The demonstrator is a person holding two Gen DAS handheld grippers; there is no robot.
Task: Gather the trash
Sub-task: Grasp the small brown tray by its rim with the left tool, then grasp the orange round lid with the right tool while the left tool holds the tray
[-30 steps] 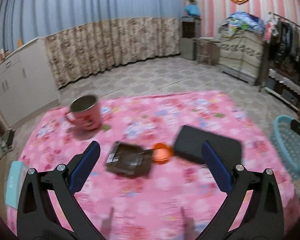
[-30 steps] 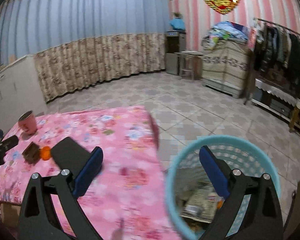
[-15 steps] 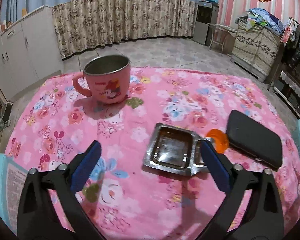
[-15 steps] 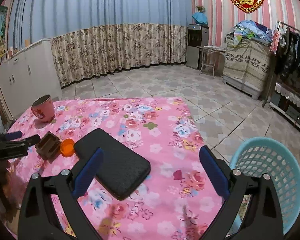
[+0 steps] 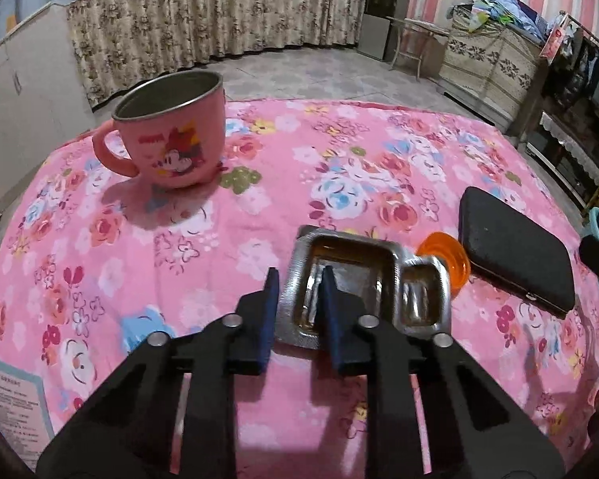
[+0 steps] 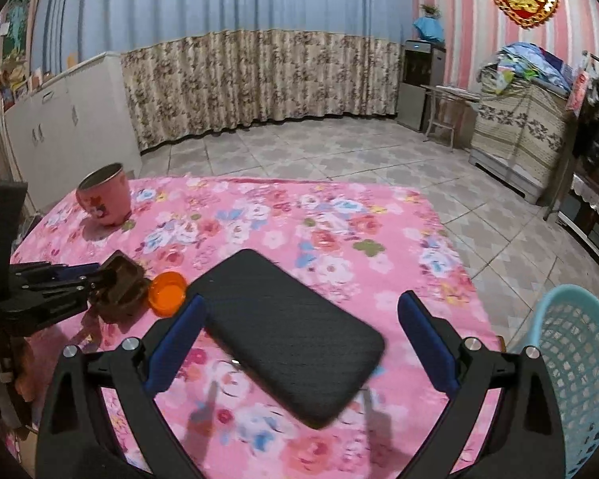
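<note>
Pink floral tablecloth (image 5: 339, 151), pink cartoon mug (image 5: 171, 135), black case (image 5: 515, 247)

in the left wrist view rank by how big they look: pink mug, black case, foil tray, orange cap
1. black case and pink mug, too alike to rank
2. foil tray
3. orange cap

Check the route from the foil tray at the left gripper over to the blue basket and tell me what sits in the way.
The left gripper has just been closing on the foil tray. Toward the blue basket, beside the table's right edge, lie the orange lid, touching the tray, then the black case. The open right gripper hovers over that case.
</note>
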